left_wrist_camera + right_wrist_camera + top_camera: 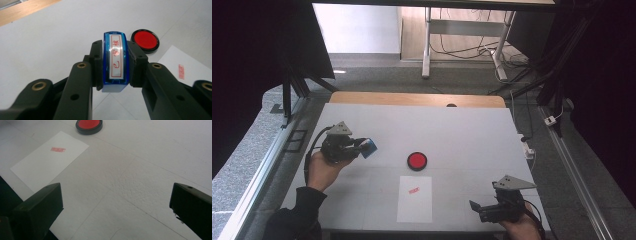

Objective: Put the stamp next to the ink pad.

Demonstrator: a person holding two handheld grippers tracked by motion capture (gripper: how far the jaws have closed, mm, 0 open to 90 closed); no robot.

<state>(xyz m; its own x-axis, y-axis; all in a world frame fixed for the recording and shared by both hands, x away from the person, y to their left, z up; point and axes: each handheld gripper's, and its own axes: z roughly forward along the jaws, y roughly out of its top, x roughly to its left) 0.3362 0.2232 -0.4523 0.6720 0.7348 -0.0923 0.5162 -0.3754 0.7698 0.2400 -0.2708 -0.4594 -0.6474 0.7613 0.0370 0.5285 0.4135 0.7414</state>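
The left tool sits at about nine o'clock on the white tabletop, held in the person's left hand, and its jaws are clamped on a blue stamp. In the left gripper view the stamp stands between the two black jaws, pressed on both sides, its clear top carrying a white label with red characters. Beyond it, toward one o'clock in that view, lies a round ink pad with a black rim and a red face, and a white sheet with a small red imprint lies at the right. On the high view the pad rests near the middle of the tabletop, and the sheet lies just beside it toward six o'clock, the imprint in its upper half. The right tool is at about five o'clock, near the tabletop's near edge, its jaws spread wide with nothing between them. In the right gripper view the bare tabletop shows between the jaws, with the sheet toward ten o'clock and the pad at eleven o'clock near the top edge.
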